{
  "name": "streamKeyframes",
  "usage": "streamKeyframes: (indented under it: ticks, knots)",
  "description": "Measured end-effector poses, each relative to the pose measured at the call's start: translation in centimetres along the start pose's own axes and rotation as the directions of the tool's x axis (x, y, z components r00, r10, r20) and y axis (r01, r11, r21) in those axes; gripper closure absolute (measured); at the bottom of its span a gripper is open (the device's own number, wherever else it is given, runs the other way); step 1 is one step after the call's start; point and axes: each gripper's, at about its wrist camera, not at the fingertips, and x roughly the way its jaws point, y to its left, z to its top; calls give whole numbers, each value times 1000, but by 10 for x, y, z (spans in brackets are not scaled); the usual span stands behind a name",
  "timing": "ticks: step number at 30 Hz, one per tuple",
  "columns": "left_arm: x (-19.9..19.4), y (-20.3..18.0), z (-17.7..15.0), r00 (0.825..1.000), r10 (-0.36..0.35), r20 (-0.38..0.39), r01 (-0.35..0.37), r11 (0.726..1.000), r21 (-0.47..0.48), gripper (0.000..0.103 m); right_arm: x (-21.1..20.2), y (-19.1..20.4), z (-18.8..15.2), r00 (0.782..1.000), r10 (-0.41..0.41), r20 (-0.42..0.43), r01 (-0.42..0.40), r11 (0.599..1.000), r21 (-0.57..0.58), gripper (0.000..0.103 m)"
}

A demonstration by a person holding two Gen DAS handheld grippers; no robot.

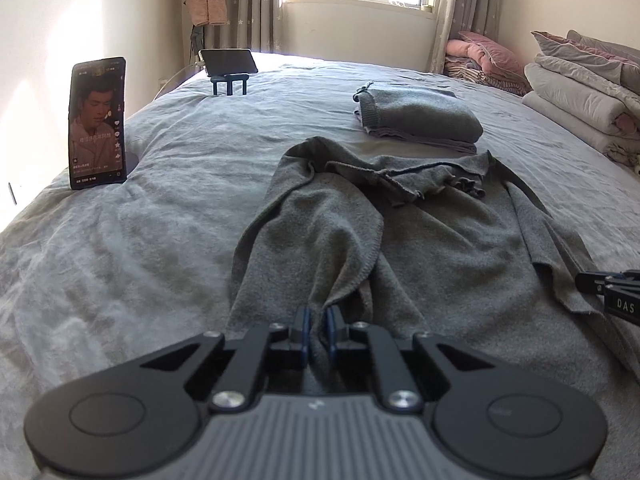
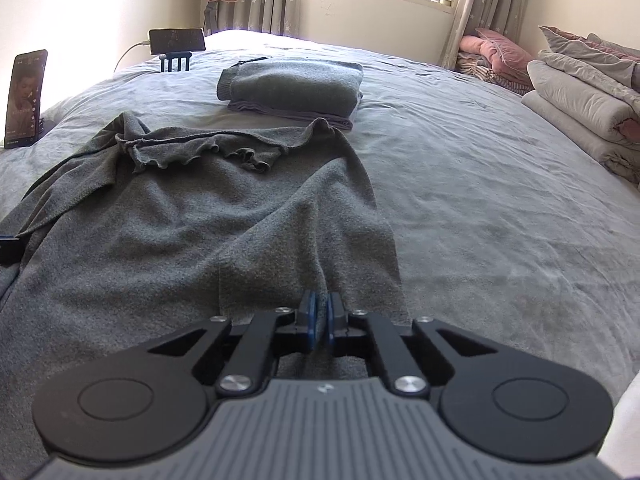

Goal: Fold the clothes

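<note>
A grey knit garment [image 1: 420, 240] with a frilled neckline lies spread on the bed, hem toward me. My left gripper [image 1: 319, 320] is shut on a bunched fold of its near left hem. In the right wrist view the same garment [image 2: 192, 208] stretches away, and my right gripper [image 2: 321, 312] is shut on its near right hem, cloth pinched between the blue pads. The right gripper's black tip [image 1: 608, 288] shows at the right edge of the left wrist view. Behind the garment sits a folded grey sweater [image 1: 420, 116] on a folded lilac piece.
The bed [image 2: 480, 200] has a grey rumpled cover. A lit phone [image 1: 98, 122] stands upright at the left edge, and a second phone on a stand [image 1: 229, 63] is at the far left corner. Folded quilts [image 1: 580, 92] and pink bedding [image 1: 486, 56] are stacked at the right.
</note>
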Motion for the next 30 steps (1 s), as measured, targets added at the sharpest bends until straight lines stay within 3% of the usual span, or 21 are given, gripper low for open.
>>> streamKeyframes:
  ticks: [6,10,13,14,18,20,25,30]
  knots:
    - [-4,8,0,1000,-6,7,6,1000,-21,94,-1,-15,2,992,-125,32,125,992,-5,101]
    - [-6,13,1,1000,-11,5,11,999,-39,93,-1,-37,3,991,-132,12,131,989,73,101]
    - [-6,15,1,1000,-9,2,9,999,-40,86,-3,-43,5,997,-82,-5,82,990,119,100]
    - [-6,15,0,1000,-11,2,11,999,-38,85,-4,-42,5,998,-58,-12,60,990,125,88]
    - [-9,16,1,1000,-5,0,5,999,-40,71,-7,-27,6,999,24,-32,-20,995,102,79]
    - [-10,17,1,1000,1,3,-1,999,-41,66,-10,-18,6,998,58,-32,-56,995,79,51]
    - [-12,23,2,1000,2,3,-2,998,-60,61,-12,2,3,994,109,-30,-108,994,19,48]
    - [-13,26,0,999,36,-3,-36,998,-45,53,-6,9,-1,996,84,-30,-86,995,-41,48]
